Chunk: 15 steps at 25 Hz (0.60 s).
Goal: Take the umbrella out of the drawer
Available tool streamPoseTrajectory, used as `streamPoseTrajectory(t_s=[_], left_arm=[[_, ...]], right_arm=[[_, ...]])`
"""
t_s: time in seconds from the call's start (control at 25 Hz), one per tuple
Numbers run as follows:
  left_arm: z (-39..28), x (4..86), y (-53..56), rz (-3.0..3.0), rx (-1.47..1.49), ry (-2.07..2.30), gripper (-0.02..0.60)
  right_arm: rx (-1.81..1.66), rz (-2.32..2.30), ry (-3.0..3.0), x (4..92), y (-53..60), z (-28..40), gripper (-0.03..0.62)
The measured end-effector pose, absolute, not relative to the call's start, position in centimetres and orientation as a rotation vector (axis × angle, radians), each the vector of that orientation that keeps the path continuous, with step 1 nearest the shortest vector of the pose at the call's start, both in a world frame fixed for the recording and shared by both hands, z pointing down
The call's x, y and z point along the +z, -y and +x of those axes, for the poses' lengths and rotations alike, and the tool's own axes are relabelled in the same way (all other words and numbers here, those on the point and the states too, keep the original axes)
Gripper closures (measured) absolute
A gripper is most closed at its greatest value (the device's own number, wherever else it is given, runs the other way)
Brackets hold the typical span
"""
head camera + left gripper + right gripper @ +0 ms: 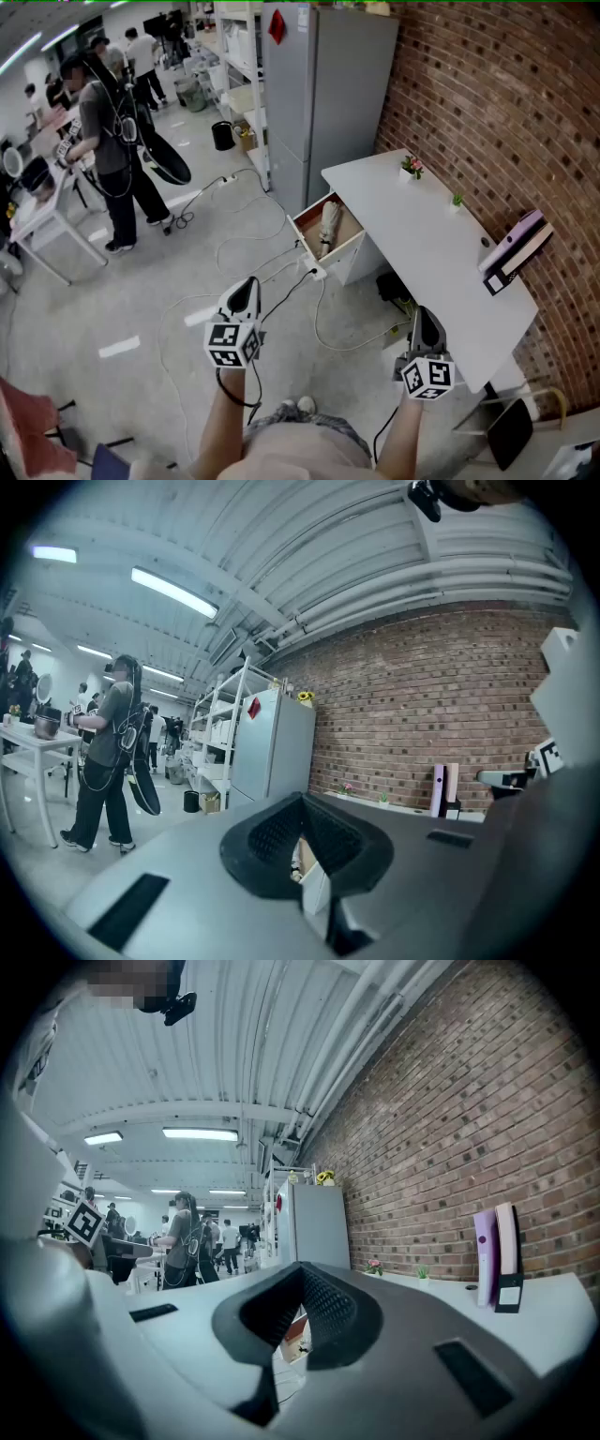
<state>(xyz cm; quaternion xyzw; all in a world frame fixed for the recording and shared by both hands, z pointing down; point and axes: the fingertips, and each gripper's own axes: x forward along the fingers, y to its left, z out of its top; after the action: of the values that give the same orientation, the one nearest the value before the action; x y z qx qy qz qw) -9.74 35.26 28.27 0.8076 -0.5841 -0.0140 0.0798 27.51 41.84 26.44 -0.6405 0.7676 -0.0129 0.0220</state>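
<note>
Right gripper [302,1277] jaws together, empty — drawer [292,1335] perhaps beyond.

Grey, black-tipped left tongs [246,284] and right tongs [425,313] bear black-and-white marker cubes [232,343].

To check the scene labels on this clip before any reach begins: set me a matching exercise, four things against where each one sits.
Things:
1. umbrella
2. pink-flowered plant
3. binders
4. black bin

Places:
A. on the floor beside the shelving
B. upright on the desk, towards its near end
C. inside the open drawer
D. at the desk's far end

Pairs: 1-C; 2-D; 3-B; 4-A
</note>
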Motion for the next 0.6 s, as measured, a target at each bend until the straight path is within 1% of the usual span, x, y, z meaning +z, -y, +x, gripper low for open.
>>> streamPoseTrajectory(t_s=[0.6], left_arm=[[-8.7, 28.5, -35.6, 2.428, -0.026, 1.718, 0.555]], right_arm=[[-0.075, -1.96, -2.338, 26.6, -42.5, 27.5, 0.577]])
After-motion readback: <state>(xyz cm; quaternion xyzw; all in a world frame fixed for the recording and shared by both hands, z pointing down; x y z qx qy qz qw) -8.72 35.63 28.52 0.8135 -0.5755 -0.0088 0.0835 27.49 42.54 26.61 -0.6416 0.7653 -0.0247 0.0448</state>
